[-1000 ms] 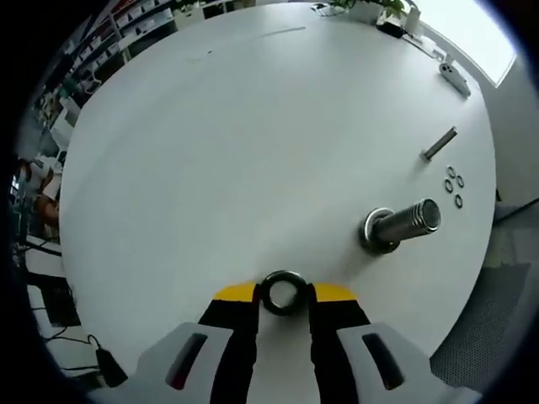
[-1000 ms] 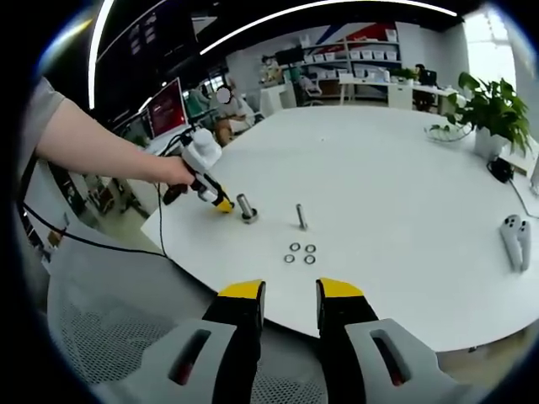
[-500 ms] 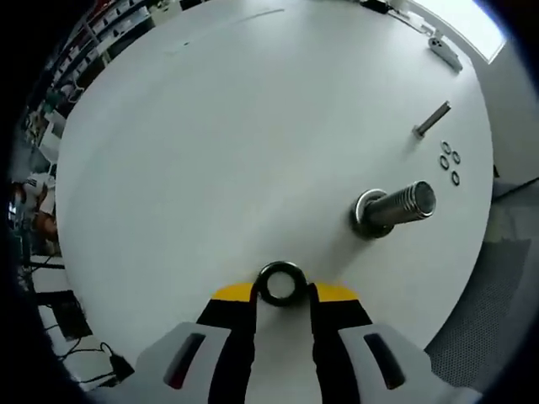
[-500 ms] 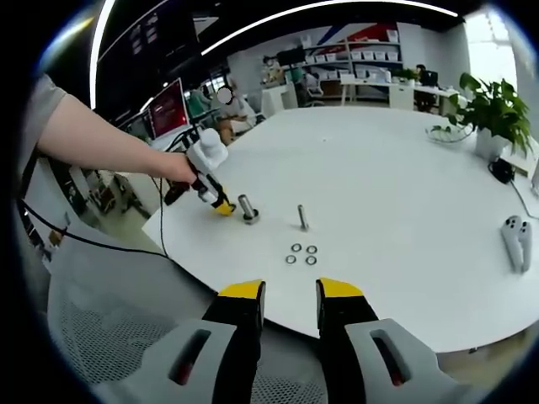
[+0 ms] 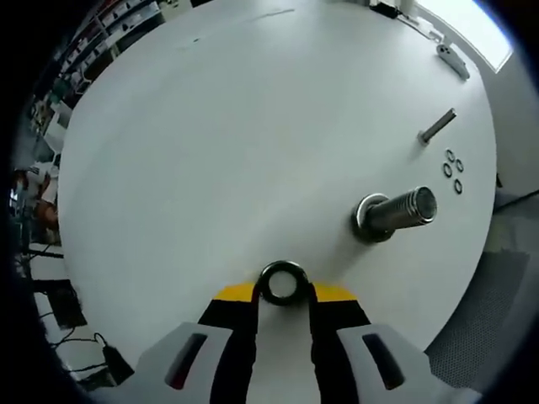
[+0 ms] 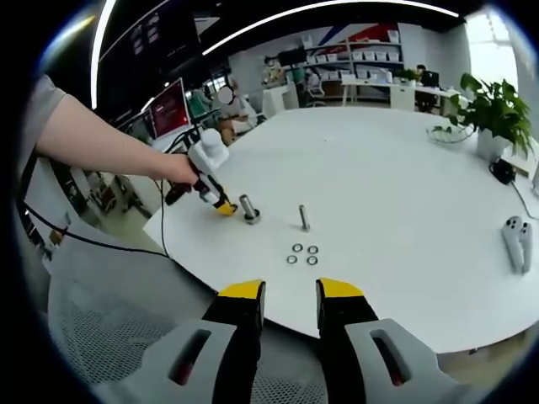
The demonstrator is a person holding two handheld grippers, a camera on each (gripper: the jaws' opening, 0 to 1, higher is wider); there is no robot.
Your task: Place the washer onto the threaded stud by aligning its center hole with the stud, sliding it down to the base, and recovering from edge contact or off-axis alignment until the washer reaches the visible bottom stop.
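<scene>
left gripper (image 5: 281, 290): yellow-tipped jaws pinching a dark metal washer (image 5: 281, 283) between them, hole facing the camera, held just over the near edge of the table. In the right gripper view it's (image 6: 224, 208) over at the left, held in the person's hand (image 6: 178, 172), tips right next to the stud.

right gripper (image 6: 290, 295): jaws apart with a small gap, nothing in between, hanging off the table's near edge, over grey mesh-looking stuff.

surface: big round white table (image 5: 236, 135), mostly bare. Also seen from the right gripper view (image 6: 396, 168).

room: open office type space. Red screen (image 6: 168, 107) at the left, shelving with boxes along the back wall, potted plant (image 6: 493, 114) on the far right of the table, white handheld controller (image 6: 514, 241) at the right edge.

washer vs stud: the threaded stud (image 5: 396, 214) stands on its round base to the right of the held washer, clearly apart from it. Washer isn't on the stud, no contact between them.

stud in the right gripper view: (image 6: 248, 208) just right of the left gripper's tips.

count: one held washer, one thick threaded stud, one thinner bolt (image 5: 437, 125) further out, three loose small washers (image 5: 453, 164) in a cluster beyond the stud. Same three (image 6: 302, 252) sit in front of the right gripper, with the bolt (image 6: 303, 217) upright behind them.
</scene>
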